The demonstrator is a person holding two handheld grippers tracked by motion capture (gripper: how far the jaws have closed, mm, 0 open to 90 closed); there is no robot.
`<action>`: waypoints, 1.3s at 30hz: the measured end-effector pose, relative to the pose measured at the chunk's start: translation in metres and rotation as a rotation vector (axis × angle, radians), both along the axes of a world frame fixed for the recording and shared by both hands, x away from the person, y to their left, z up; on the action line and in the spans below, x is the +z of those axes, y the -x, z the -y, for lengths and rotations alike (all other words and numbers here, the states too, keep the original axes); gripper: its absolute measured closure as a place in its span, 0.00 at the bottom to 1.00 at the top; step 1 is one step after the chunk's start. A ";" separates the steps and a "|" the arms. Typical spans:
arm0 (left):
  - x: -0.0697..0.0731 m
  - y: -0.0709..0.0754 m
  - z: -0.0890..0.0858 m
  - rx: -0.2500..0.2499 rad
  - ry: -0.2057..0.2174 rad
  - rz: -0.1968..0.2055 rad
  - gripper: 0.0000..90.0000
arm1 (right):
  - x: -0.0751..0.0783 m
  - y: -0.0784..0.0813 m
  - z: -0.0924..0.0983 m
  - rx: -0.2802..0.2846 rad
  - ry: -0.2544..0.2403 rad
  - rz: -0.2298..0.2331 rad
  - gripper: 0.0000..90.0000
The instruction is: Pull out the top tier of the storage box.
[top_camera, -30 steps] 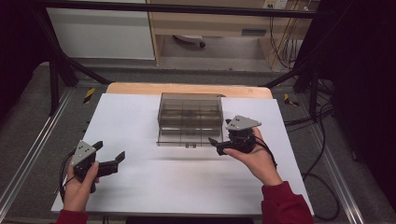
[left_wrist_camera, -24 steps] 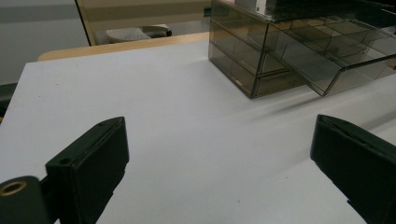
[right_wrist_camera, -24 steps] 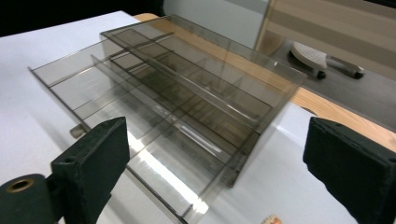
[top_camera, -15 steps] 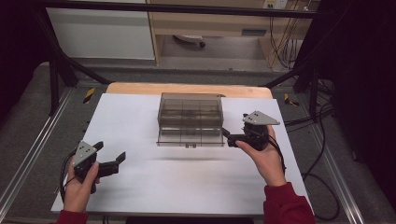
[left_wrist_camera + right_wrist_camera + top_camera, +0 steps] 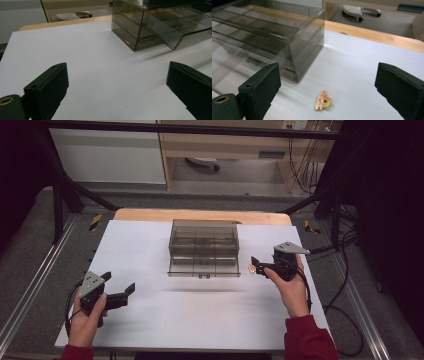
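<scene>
The right gripper [image 5: 256, 265], black with a grey three-cornered plate on top, is held in the person's right hand [image 5: 290, 285] just off the right-hand side of the smoky transparent plastic drawer organiser [image 5: 204, 247]. Its jaws are spread wide and grasp nothing. In the right gripper view they frame a small golden-orange hair claw clip [image 5: 322, 100], which lies loose on the white table surface [image 5: 200, 315] just beside the organiser's near right corner, apart from both jaws. The clip looks glossy and amber, with short teeth along one edge; it is small and slightly blurred, so its finer shape is hard to make out. From above it shows as a tiny orange speck [image 5: 251, 268] right at the gripper's tips.

The left gripper [image 5: 119, 290], held in the left hand [image 5: 86, 317], sits well to the near left of the organiser, its jaws likewise parted and empty, pointing across bare white table towards the box.

The organiser itself stands towards the far middle of the table, a dark tinted box with its lowest drawer [image 5: 203, 268] pulled out towards the person. The open drawer is split by thin partitions into several compartments; through the tinted walls I cannot tell whether anything lies inside them. In the left gripper view the organiser [image 5: 160, 27] is cut off at the top and right edges.
</scene>
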State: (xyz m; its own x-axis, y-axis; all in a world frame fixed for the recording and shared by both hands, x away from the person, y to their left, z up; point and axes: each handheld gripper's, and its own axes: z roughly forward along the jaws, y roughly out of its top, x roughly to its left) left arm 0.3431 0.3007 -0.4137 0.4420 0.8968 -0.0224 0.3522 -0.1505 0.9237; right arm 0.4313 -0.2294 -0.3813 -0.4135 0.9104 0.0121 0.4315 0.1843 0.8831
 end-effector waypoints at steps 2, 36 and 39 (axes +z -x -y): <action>0.000 0.000 0.000 0.001 0.001 -0.001 0.05 | -0.006 -0.003 0.002 -0.011 0.019 -0.018 0.07; 0.000 0.001 0.002 -0.006 -0.015 -0.008 0.05 | -0.060 -0.036 -0.012 0.021 0.083 -0.224 0.54; -0.001 0.000 0.002 -0.007 -0.017 -0.009 0.05 | -0.064 -0.038 -0.014 0.011 0.100 -0.226 0.56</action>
